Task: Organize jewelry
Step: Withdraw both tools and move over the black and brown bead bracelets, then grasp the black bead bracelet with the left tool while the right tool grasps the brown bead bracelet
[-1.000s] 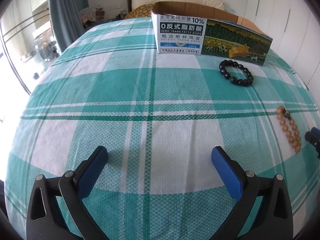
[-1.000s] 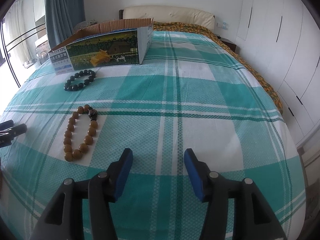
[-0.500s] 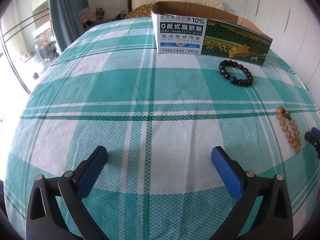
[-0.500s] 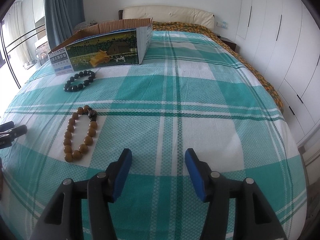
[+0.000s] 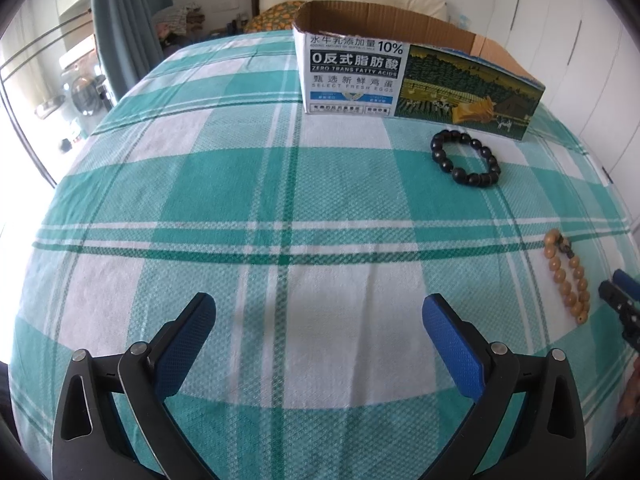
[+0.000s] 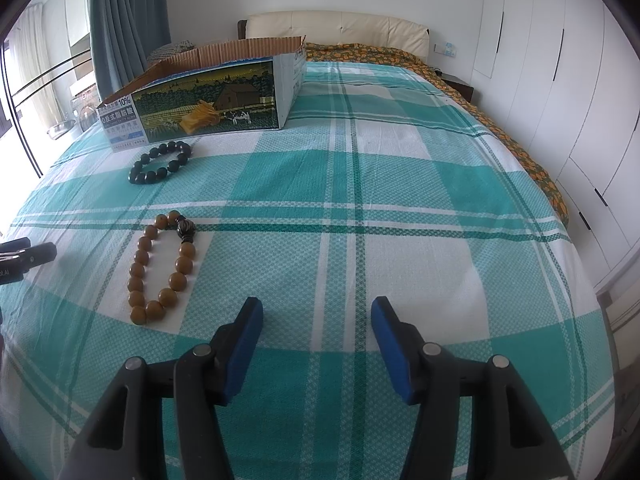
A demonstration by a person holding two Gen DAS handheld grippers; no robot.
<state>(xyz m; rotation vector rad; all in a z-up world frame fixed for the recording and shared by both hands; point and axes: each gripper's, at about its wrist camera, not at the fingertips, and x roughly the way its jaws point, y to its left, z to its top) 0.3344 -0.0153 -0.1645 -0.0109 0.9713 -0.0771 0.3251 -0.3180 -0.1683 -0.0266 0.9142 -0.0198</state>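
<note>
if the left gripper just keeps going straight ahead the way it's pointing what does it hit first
Probably only the plaid bedspread. The open left gripper points left of the black bracelet; the box lies farther on, though depth is unclear.

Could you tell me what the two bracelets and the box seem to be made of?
Brown bracelet: glossy round beads, likely polished wood or seed.
Black bracelet: dark shiny beads, perhaps stone or lacquered wood.
Box: corrugated cardboard, fluted brown edge showing, with a printed outer face.

Bedroom: bed [image 6: 400, 184], probably wardrobes [image 6: 560, 60]
</note>
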